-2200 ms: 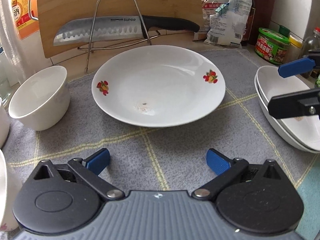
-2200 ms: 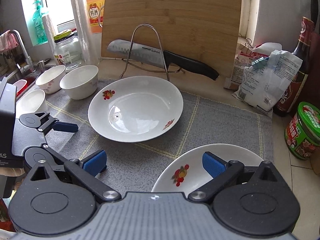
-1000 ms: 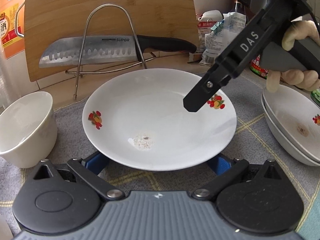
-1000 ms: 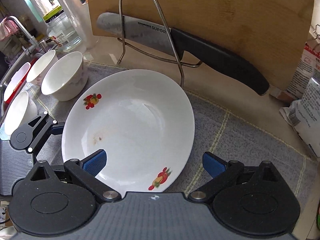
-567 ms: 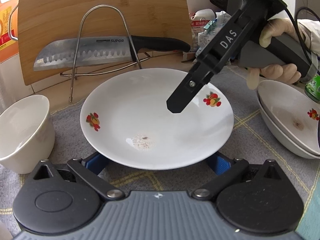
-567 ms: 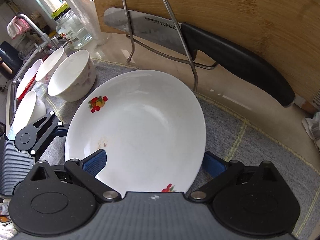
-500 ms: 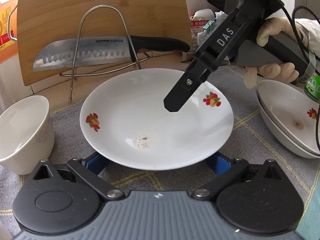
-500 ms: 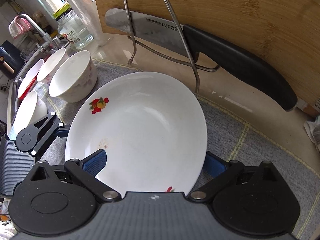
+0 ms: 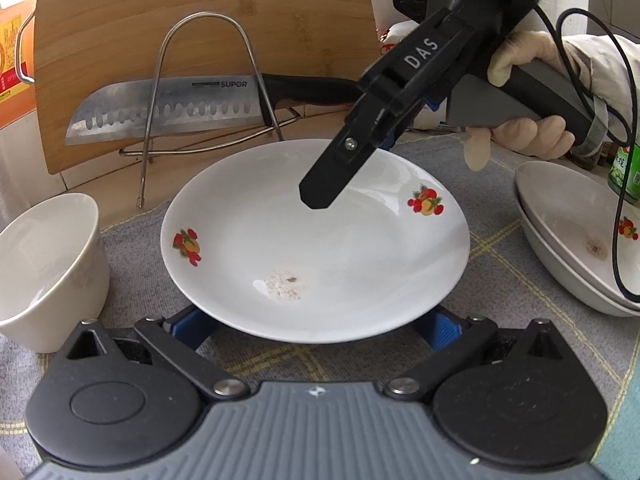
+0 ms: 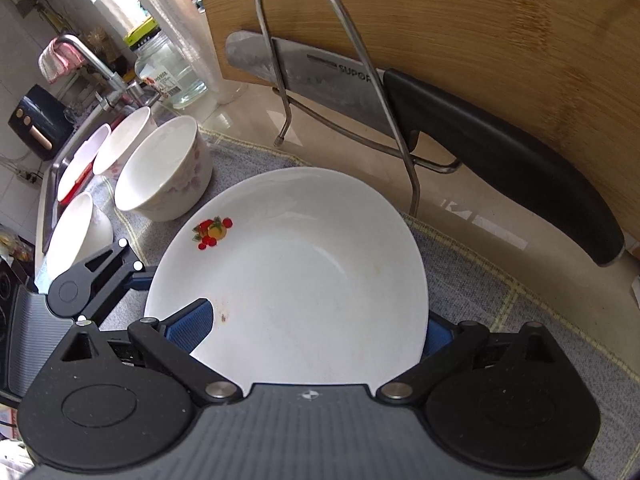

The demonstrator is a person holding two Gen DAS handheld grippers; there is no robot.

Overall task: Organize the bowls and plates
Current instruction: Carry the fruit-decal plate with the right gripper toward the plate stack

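Right wrist: both grippers (image 10: 308, 328) gape around plate (image 10: 304, 280); knife (image 10: 400, 120), bowl (image 10: 164, 168) behind.

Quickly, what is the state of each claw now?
Left claw: open, fingers under the plate, holding nothing.
Right claw: open, straddling the plate's rim.

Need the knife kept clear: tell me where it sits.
In both wrist views the knife lies across the wire rack, against the cutting board, behind the plate.
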